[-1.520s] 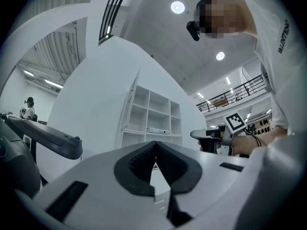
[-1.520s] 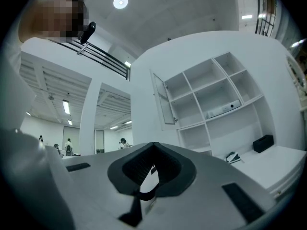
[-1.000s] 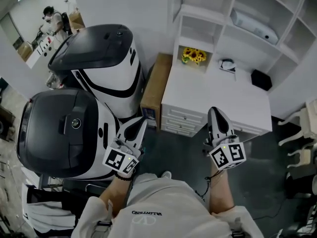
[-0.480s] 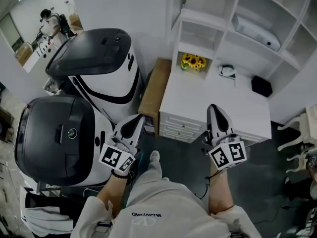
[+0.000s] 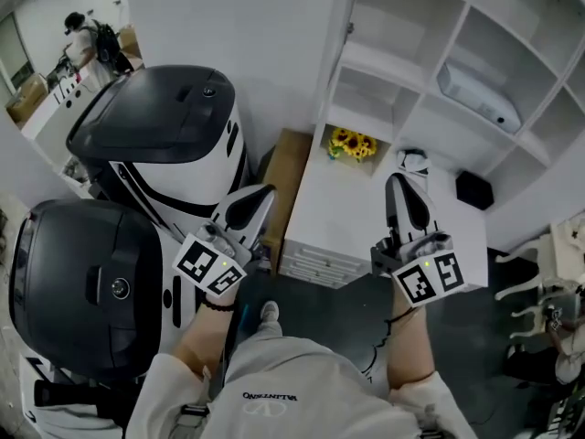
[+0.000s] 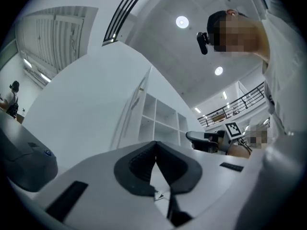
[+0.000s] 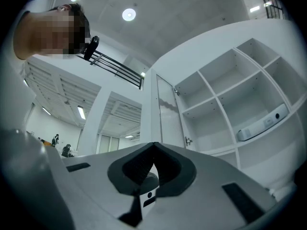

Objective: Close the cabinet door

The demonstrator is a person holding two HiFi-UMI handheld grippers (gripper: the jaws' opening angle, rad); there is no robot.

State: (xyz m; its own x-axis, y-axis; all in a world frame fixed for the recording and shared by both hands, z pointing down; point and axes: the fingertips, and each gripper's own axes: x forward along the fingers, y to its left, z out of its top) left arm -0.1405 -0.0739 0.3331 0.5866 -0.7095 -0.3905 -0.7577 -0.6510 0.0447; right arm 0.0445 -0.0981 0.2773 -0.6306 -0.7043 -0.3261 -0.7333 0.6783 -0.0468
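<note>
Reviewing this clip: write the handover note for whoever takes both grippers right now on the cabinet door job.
Left gripper: fingers shut, nothing in them, held up clear of the door.
Right gripper: fingers shut, nothing in them, also clear of the door.
Cabinet door: open, swung out from the left edge of the white shelf unit.
Done: nothing on the door yet.
Left: reach the door and push it closed.

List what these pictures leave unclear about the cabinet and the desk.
- Cabinet door: right gripper view, lower part behind the right tool; no handle shows.
- Black-and-white object on the desk: head view, partly behind the right tool.
- Background person: head view, too small for detail.
</note>
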